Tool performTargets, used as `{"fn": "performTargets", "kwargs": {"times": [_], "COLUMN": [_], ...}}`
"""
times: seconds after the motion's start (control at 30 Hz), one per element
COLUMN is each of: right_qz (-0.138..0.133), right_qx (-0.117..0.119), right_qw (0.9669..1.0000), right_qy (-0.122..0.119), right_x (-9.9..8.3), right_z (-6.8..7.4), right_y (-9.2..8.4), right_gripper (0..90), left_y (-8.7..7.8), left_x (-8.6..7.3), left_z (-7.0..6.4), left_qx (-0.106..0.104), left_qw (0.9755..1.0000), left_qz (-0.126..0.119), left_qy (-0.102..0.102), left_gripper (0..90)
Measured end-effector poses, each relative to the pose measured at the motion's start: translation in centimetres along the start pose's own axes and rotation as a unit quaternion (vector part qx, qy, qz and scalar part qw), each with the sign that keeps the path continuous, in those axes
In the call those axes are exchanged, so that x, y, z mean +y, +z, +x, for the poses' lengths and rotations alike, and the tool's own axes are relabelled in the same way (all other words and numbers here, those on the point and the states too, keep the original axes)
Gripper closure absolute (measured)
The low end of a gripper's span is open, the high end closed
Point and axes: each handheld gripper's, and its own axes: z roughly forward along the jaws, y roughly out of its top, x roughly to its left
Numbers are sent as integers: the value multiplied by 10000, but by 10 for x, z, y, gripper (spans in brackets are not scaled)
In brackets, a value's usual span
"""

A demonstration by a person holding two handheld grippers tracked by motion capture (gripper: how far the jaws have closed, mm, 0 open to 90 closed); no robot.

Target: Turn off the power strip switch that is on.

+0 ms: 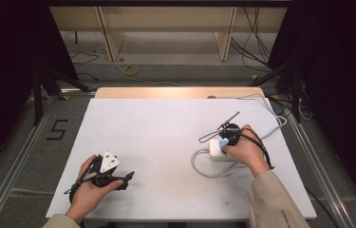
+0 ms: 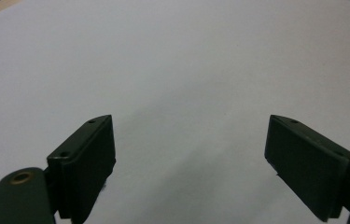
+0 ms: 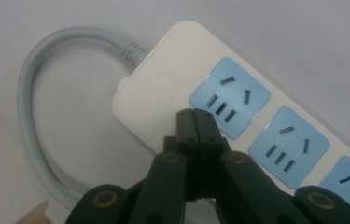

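Note:
A white power strip point(image 1: 215, 152) with blue sockets point(image 3: 229, 96) lies on the right half of the white table point(image 1: 166, 133). Its grey cable point(image 3: 28, 116) loops out from the strip's end. My right gripper point(image 3: 194, 116) is shut with nothing between its jaws, and its tips rest on or just above the strip point(image 3: 163, 79) beside the first blue socket. In the high view the right gripper point(image 1: 227, 138) sits under the person's hand. My left gripper point(image 1: 127, 179) lies at the table's front left. The left gripper point(image 2: 191, 154) stands wide open over bare table point(image 2: 163, 56).
The strip's cable point(image 1: 273, 126) runs off the table's far right edge. Beyond the table are wooden shelf legs point(image 1: 111, 38), loose cables point(image 1: 130, 71) on the floor and a "5" mark point(image 1: 58, 129) at the left. Metal rails point(image 1: 19, 161) flank the table.

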Motion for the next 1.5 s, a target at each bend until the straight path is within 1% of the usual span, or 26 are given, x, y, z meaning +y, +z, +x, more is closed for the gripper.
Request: {"fn": "performTargets", "kwargs": {"times": [0.43, 0.53, 0.67, 0.9, 1.5], "right_qz": [-35, -66, -113, -109, -103], "right_qx": [33, 57, 120, 46, 50], "right_qw": [10000, 9999, 9998, 9999, 9999], "right_qy": [66, 72, 108, 53, 46], "right_x": [-1, -2, -3, -2, -2], "right_z": [-1, -2, -3, -2, -2], "right_y": [0, 0, 0, 0, -1], "right_gripper": [900, 900, 900, 900, 900], "left_y": [0, 0, 0, 1, 0], "left_x": [0, 0, 0, 0, 0], "left_z": [-1, 0, -1, -1, 0], "left_qx": [6, 7, 0, -9, -9], "left_qw": [10000, 10000, 10000, 10000, 10000], "left_qz": [-11, -5, -13, -4, -2], "left_qy": [-11, 10, -11, 6, 4], "left_gripper": [160, 160, 160, 160, 160]}}
